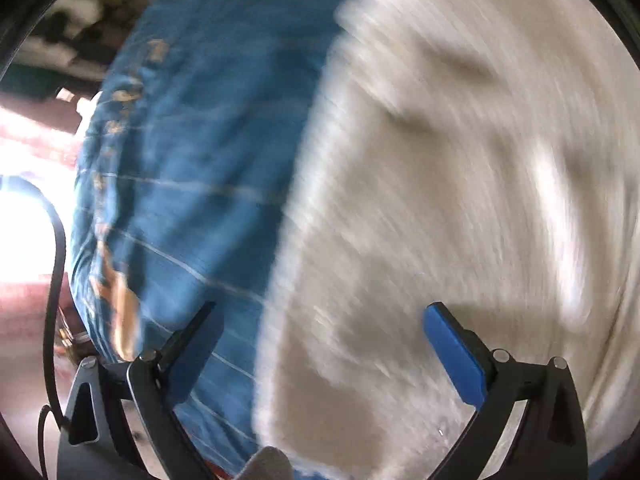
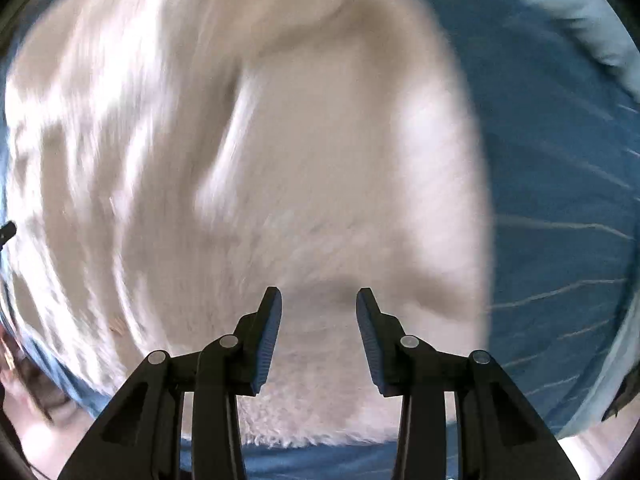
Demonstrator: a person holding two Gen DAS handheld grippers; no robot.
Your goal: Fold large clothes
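A large cream fleece garment (image 1: 440, 180) lies spread on a blue bedspread (image 1: 192, 160) with thin pale lines. Both views are motion-blurred. My left gripper (image 1: 320, 312) is wide open and empty above the garment's left edge, one finger over the blue cover, the other over the fleece. In the right wrist view the same garment (image 2: 240, 140) fills most of the frame. My right gripper (image 2: 319, 296) is open and empty above the fleece near its front hem (image 2: 312, 436). Whether the fingers touch the fabric cannot be told.
The blue bedspread (image 2: 560, 200) shows to the right of the garment, with a lighter blue fold (image 2: 580, 20) at the far right. In the left wrist view a black cable (image 1: 54, 280) hangs at the left, beside a bright reddish floor area (image 1: 24, 300).
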